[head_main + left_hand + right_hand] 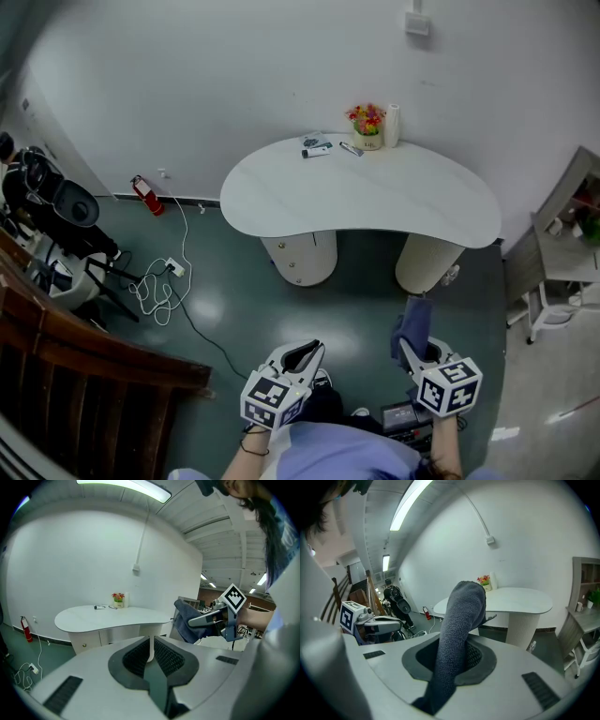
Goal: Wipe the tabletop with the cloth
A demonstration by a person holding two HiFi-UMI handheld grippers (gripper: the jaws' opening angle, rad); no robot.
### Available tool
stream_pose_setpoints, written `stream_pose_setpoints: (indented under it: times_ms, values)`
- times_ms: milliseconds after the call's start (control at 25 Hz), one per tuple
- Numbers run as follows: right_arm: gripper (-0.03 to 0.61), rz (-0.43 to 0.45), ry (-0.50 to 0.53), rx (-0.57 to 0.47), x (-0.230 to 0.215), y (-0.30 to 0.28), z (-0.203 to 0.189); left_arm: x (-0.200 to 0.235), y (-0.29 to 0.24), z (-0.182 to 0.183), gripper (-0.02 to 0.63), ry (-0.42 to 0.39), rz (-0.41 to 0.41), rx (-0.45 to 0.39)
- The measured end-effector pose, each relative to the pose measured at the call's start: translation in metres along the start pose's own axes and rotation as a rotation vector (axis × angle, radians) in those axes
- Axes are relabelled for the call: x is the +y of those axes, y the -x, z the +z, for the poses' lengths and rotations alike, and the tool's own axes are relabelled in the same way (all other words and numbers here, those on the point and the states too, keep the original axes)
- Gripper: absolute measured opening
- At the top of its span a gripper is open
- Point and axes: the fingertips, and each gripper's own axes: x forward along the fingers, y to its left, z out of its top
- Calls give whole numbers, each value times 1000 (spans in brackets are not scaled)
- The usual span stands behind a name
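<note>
The white kidney-shaped table [356, 192] stands ahead by the wall, on two round pedestals; it also shows as the table [108, 616] and the table [520, 601] in the gripper views. My right gripper [409, 349] is shut on a blue-grey cloth [413, 323], held low in front of me, well short of the table. The cloth [461, 620] stands up out of the right gripper [457, 656] and hides its tips. My left gripper [314, 349] is level with it to the left, jaws together and empty [150, 651]. The cloth [190, 620] also shows there.
A flower pot [367, 122], a white roll [392, 125], a pen [352, 149] and small items [316, 145] sit at the table's far edge. A fire extinguisher [145, 195] and cable [164, 281] lie at the left, a wooden railing [84, 375] nearer, a shelf [562, 253] right.
</note>
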Motion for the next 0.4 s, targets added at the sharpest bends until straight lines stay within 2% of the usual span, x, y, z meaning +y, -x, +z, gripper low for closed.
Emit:
stream_pose_setpoints:
  times_ms: [400]
  values:
    - [63, -29, -27, -18, -11, 27, -17, -21, 19, -10, 35, -14, 8, 3]
